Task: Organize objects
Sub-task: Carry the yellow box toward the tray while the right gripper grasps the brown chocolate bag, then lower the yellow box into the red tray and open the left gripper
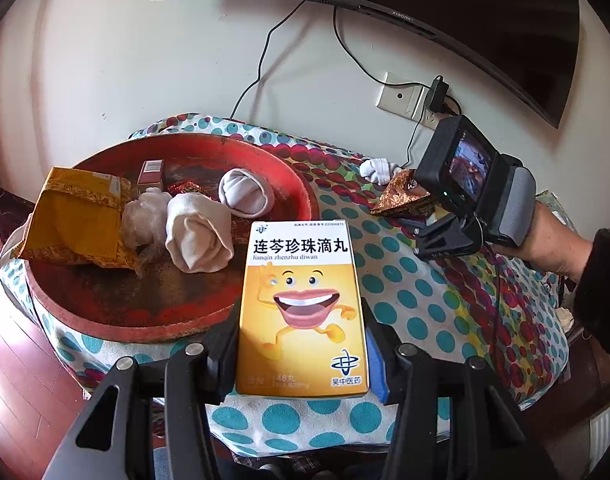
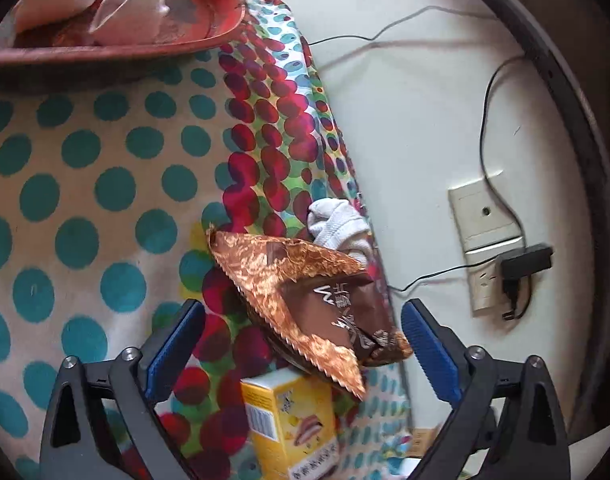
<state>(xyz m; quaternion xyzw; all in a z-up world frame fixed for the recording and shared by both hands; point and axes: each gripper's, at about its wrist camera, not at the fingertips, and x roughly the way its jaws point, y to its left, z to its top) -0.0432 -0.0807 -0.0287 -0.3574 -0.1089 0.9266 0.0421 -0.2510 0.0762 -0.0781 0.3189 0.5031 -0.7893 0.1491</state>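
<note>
My left gripper (image 1: pixel 303 344) is shut on a yellow and white medicine box (image 1: pixel 303 304) with a cartoon mouth, held above the dotted tablecloth beside the red round tray (image 1: pixel 145 320). The tray holds rolled white socks (image 1: pixel 199 236), a yellow packet (image 1: pixel 77 216) and a small red box (image 1: pixel 151 174). My right gripper (image 2: pixel 303 344) is open, its blue pads either side of a brown snack packet (image 2: pixel 317 300) that rests on a small yellow box (image 2: pixel 293 420). A white sock (image 2: pixel 337 228) lies just beyond the packet. The right gripper also shows in the left wrist view (image 1: pixel 453 216).
The table stands against a white wall with a socket plate (image 1: pixel 401 96), a plugged charger (image 2: pixel 525 264) and cables. A TV (image 1: pixel 425 8) hangs above. Wooden floor (image 1: pixel 17 360) lies to the left of the table.
</note>
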